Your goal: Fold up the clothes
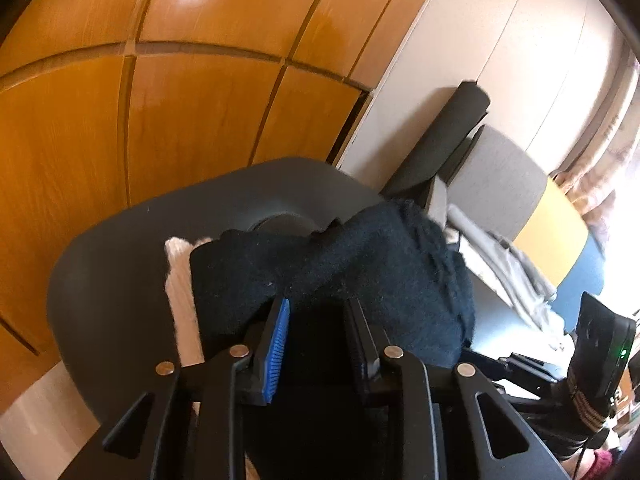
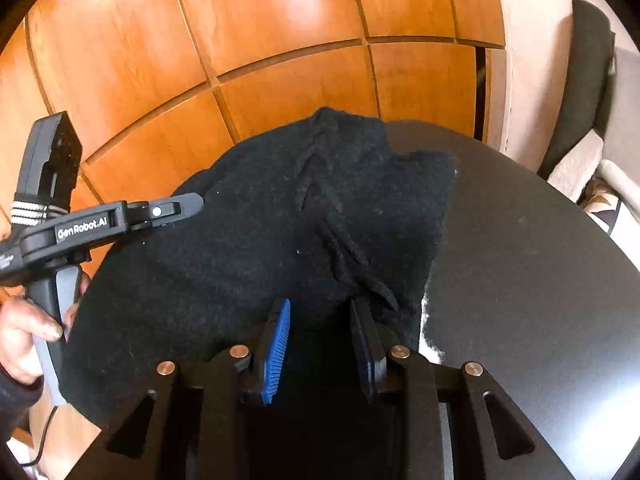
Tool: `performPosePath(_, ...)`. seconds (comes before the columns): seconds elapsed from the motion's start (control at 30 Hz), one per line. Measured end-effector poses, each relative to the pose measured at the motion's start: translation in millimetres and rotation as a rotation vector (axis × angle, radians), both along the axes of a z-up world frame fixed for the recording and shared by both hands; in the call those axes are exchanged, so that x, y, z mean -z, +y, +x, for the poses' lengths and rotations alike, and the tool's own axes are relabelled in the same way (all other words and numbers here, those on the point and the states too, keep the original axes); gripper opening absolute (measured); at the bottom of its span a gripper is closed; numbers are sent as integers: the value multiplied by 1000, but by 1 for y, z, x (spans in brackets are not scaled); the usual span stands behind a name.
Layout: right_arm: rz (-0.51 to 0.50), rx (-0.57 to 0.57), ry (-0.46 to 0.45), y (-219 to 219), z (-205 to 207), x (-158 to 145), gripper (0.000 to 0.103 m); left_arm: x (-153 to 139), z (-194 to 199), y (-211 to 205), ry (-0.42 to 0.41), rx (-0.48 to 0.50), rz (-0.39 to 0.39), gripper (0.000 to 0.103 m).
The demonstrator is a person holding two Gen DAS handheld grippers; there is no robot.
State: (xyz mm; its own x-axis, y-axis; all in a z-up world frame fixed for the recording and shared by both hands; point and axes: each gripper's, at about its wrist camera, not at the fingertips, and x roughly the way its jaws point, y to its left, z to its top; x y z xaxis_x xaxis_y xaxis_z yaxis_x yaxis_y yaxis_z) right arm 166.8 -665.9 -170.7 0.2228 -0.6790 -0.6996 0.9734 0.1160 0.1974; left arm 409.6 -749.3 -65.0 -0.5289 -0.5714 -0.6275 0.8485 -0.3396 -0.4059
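Both grippers, left and right, sit mid-frame with jaws apart over a black knit (seemingly unpinched) on the dark table.

Bare table lies free right of the sweater; wooden wall blocks beyond.
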Motion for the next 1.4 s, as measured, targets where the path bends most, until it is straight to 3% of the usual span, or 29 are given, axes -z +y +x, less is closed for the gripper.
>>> performPosePath(0.03, 3, 3, 13, 1, 2, -4, 31, -8, 1, 4, 3, -14, -5, 41)
performPosePath(0.17, -20, 39, 97, 13, 17, -38, 38, -50, 5, 44, -103, -106, -100, 57)
performPosePath(0.23, -58, 85, 150, 26, 26, -60, 57, -66, 7, 68, -162, -160, -126, 57)
performPosePath(0.27, -85, 116, 170, 36, 29, -70, 72, -73, 8, 81, -186, -191, -137, 57)
performPosePath(0.3, -112, 146, 190, 46, 32, -80, 78, -79, 10, 97, -216, -230, -151, 57)
performPosePath(0.37, -160, 210, 228, 70, 36, -95, 81, -89, 12, 128, -272, -302, -165, 57)
performPosePath(0.47, -200, 291, 260, 101, 44, -110, 103, -98, 17, 166, -304, -410, -160, 57)
performPosePath(0.57, -207, 291, 219, 126, 56, -117, 103, -107, 20, 202, -287, -426, -198, 54)
performPosePath(0.63, -189, 269, 225, 138, 66, -115, 103, -122, 14, 224, -341, -425, -271, 42)
performPosePath(0.73, -187, 241, 297, 158, 84, -115, 103, -142, 1, 242, -476, -445, -333, 42)
performPosePath(0.8, -197, 233, 339, 166, 95, -114, 103, -148, 1, 253, -520, -472, -348, 42)
performPosePath(0.9, -223, 242, 333, 179, 100, -122, 103, -150, 18, 261, -374, -423, -282, 42)
performPosePath(0.93, -227, 253, 311, 181, 99, -124, 103, -149, 22, 260, -360, -423, -264, 42)
performPosePath(1.03, -212, 280, 270, 183, 96, -123, 103, -148, 24, 264, -384, -439, -259, 42)
performPosePath(1.4, -210, 263, 317, 189, 113, -108, 103, -139, 20, 264, -378, -436, -190, 43)
